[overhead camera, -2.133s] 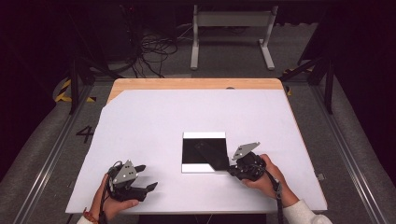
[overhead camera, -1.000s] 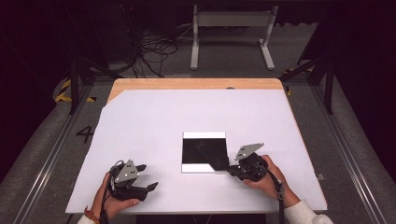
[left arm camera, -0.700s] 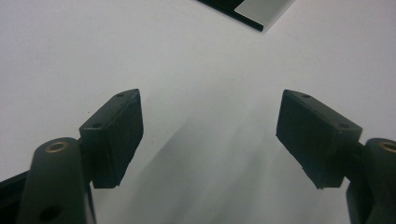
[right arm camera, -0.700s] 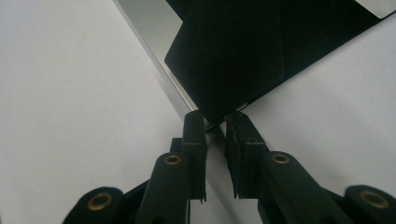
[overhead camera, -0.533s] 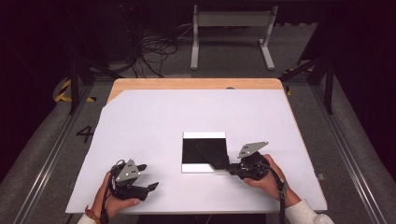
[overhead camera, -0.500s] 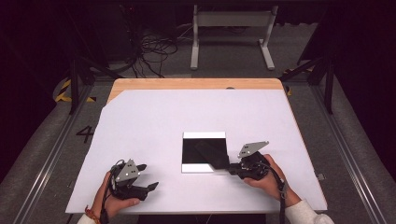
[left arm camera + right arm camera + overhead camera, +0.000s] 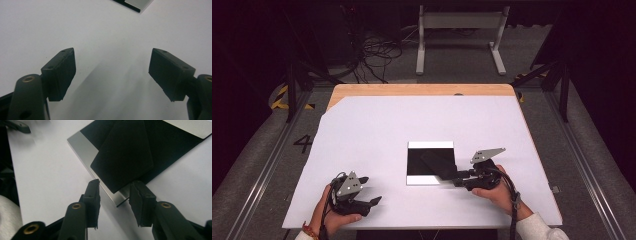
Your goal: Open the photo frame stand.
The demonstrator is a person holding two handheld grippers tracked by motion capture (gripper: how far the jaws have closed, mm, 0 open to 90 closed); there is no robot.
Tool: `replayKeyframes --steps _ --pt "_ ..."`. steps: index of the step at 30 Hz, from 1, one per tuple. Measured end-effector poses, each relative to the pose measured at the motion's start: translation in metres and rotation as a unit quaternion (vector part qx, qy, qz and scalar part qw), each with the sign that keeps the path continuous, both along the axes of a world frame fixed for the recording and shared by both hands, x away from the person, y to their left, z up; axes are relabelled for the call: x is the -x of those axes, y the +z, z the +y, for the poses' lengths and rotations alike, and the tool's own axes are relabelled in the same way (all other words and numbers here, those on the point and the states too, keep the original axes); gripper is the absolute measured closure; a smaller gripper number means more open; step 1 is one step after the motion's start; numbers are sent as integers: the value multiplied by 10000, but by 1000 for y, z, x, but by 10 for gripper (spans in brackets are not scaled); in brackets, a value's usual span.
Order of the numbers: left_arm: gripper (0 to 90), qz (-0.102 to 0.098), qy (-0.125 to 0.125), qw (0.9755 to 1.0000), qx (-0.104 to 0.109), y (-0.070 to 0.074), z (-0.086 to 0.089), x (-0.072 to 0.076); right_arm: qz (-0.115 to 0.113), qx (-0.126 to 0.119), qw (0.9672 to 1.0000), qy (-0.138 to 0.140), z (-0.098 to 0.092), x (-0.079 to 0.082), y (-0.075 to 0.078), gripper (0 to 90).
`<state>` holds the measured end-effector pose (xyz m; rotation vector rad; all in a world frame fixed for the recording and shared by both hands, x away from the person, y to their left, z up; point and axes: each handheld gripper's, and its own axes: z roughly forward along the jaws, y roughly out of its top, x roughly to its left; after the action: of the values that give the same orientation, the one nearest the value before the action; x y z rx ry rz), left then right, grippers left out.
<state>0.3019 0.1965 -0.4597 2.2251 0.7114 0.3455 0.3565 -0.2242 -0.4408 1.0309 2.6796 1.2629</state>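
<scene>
A square black plate with silver strips along two edges point(image 7: 430, 145) lies on the white table cover. A loose black sheet point(image 7: 438, 163) rests askew on it, one corner sticking out past the plate's near edge. My right gripper point(image 7: 452, 179) points at that corner. In the right gripper view the sheet point(image 7: 125, 157) has its corner between the jaws of the right gripper point(image 7: 116, 195). These jaws have just been opening and the pads stand clear of it. My left gripper point(image 7: 369, 190) rests at the near left, open and holding nothing point(image 7: 112, 72).
The white cover point(image 7: 377, 130) spreads over a wooden tabletop point(image 7: 412, 89), whose far edge shows. Beyond the table lie cables point(image 7: 377, 50) and a white stand point(image 7: 459, 20) on the floor. The plate's corner point(image 7: 132, 3) shows at the top of the left gripper view.
The right gripper's jaws have parted at the sheet's corner, and the hand has edged slightly right. The left gripper has stayed put.
</scene>
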Motion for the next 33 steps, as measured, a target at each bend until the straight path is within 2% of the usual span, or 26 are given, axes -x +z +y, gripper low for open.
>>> replayKeyframes --steps 2,4,7,9,10,11,13,21,25,29,32,33 --pt "226 8 15 10000 -33 0 -1 0 162 -171 9997 -43 0 -3 -2 517" --pt "226 2 37 9999 -108 -1 -2 0 391 -450 9981 -167 0 -8 -7 493" --pt "222 9 27 9999 -124 -1 -3 0 631 -801 9942 -341 -3 -16 -10 477" --pt "217 23 17 9999 -140 -2 -4 0 780 -953 9915 -430 -4 -20 -12 479" --pt "215 10 13 9999 -154 -2 -4 -1 886 -1082 9890 -486 -5 -22 -14 482" --pt "214 10 13 9999 -154 -2 -4 -1 886 -1082 9890 -486 -5 -22 -14 482" --pt "213 43 6 9999 -150 -3 -5 -1 1069 -1247 9846 -594 -7 -25 -16 503" --pt "205 63 -61 9999 -92 -3 -13 -3 1064 -1238 9835 -784 1 -31 -19 533" --pt "204 74 -97 9999 -95 -2 -23 -8 1090 -1303 9827 -744 3 -31 -20 493" --pt "205 80 -187 9997 121 1 -34 -17 1050 -1318 9830 -724 5 -32 -20 476" --pt "204 134 -232 9995 158 1 -41 -23 1067 -1316 9828 -734 6 -31 -20 479" --pt "205 156 -254 9994 188 0 -43 -26 1016 -1286 9839 -712 8 -32 -20 479"
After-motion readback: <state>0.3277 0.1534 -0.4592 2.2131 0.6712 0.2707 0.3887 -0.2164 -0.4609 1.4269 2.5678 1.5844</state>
